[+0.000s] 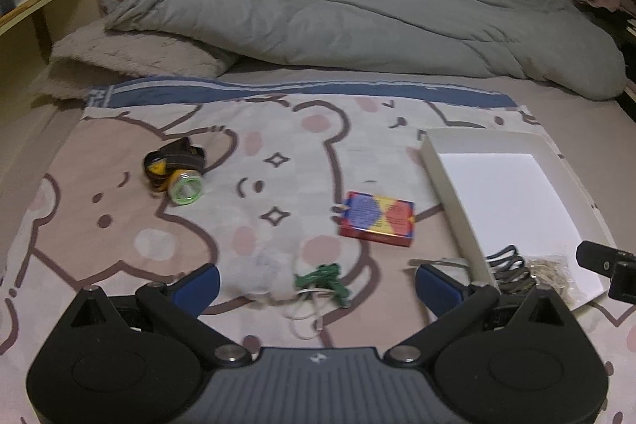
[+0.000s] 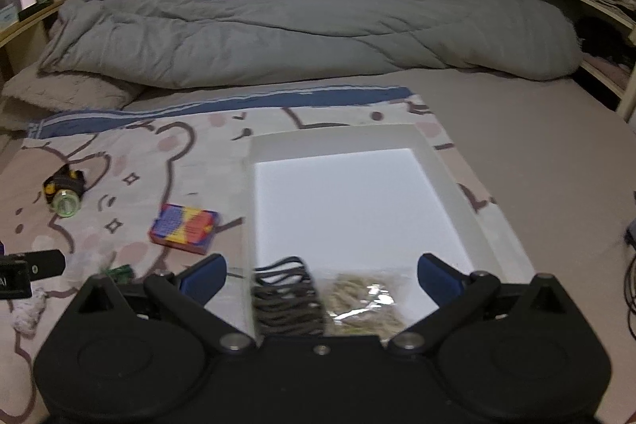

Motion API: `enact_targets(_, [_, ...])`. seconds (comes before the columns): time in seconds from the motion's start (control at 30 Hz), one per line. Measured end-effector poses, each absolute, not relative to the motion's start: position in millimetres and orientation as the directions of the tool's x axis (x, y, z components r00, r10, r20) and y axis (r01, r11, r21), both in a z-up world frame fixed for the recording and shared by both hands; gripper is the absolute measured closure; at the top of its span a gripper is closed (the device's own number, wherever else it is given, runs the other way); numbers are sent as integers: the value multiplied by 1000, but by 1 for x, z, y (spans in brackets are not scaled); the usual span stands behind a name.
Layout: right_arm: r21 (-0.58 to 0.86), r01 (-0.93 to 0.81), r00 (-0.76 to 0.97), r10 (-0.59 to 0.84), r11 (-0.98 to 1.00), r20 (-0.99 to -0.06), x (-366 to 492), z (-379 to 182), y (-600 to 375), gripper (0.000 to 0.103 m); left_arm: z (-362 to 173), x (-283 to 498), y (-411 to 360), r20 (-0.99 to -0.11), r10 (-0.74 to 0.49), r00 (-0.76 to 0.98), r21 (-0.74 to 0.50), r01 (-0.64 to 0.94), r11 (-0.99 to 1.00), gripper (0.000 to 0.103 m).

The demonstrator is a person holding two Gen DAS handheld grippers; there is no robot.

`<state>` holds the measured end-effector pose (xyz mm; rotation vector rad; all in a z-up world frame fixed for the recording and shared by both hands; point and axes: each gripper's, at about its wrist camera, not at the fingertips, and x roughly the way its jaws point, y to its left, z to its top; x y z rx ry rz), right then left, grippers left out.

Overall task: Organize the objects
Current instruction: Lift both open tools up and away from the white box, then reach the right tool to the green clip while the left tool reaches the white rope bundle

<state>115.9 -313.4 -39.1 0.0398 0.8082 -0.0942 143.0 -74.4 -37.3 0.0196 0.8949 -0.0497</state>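
Two grippers are over the bed, and I see both with the fingers spread wide and nothing between them. My left gripper (image 1: 317, 285) hovers above the bear-print cloth (image 1: 119, 225). Between its fingers, close to the tips, lies a small green toy figure (image 1: 326, 280) with a white cord (image 1: 308, 308) looped under it, beside a crumpled clear plastic bag (image 1: 258, 273). Ahead of the fingers, a little toward the right one, sits a red card box (image 1: 377, 223) with a blue and yellow face. Far ahead past the left finger lies a headlamp (image 1: 177, 171) with its black strap and green lens ring. Just beyond the right fingertip begins the wall of the white tray (image 1: 449, 193).

My right gripper (image 2: 322, 279) is above the near end of this white tray (image 2: 449, 185). Between its fingers, inside the tray, lie a bundle of black bands (image 2: 286, 299) and, touching it on the right, a clear bag of tan rubber bands (image 2: 367, 299). The card box (image 2: 185, 225) is ahead of the left finger, outside the tray, and the headlamp (image 2: 63, 191) is further left. A grey duvet (image 2: 298, 22) is heaped far ahead.
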Motion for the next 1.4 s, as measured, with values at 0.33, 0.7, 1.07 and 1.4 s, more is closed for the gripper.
enact_targets(0.33, [17, 40, 681, -15, 999, -732, 123, -41, -268, 0, -38, 137, -20, -783, 10, 622, -6, -24, 1000, 0])
enact_targets(0.7, [26, -7, 678, 24, 1000, -734, 128, -44, -232, 0, -39, 131, 16, -778, 45, 627, 8, -62, 998, 0])
enact_targets(1.07, [47, -41, 673, 62, 998, -737, 135, -49, -212, 0, -29, 122, 34, -704, 86, 705, 77, -45, 996, 0])
enact_targets(1.4, [117, -54, 655, 123, 992, -745, 151, -65, -194, 0, -42, 137, 54, -775, 101, 625, 59, -86, 994, 0])
